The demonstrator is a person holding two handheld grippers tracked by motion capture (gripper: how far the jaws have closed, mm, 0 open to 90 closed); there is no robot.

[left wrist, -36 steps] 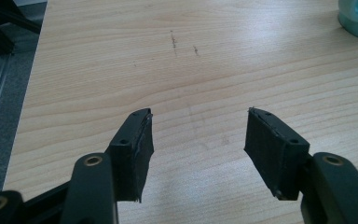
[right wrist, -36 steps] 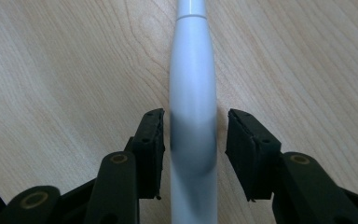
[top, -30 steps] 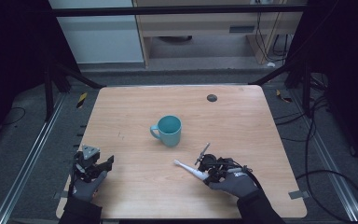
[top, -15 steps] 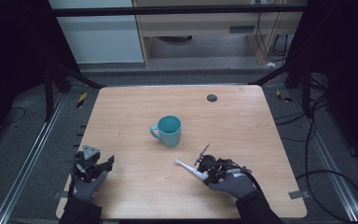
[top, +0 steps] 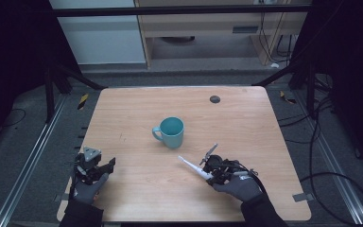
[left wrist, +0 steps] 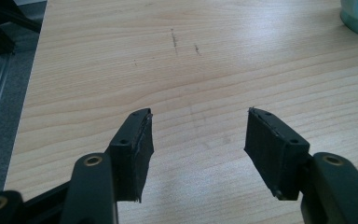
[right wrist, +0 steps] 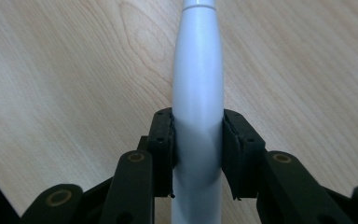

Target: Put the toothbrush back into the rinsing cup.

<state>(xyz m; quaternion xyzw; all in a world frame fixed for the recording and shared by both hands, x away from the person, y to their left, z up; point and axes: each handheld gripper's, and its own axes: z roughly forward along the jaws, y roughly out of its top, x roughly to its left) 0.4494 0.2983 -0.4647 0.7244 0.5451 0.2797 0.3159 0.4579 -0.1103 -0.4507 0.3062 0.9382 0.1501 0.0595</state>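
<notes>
My right tongs [right wrist: 197,154] are clenched on a white, pen-shaped tool [right wrist: 198,88], both pads pressed against its body after closing in on it, and it points away from me low over the desk [top: 246,118]. In the high view the tool's slim tip [top: 185,161] aims up-left toward a teal mug [top: 170,132], which stands upright near the desk's middle, apart from the tool. My left tongs [left wrist: 198,140] are released, jaws spread wide over bare wood near the desk's left front corner.

Wooden table [top: 137,109] with teal mug [top: 172,132]
</notes>
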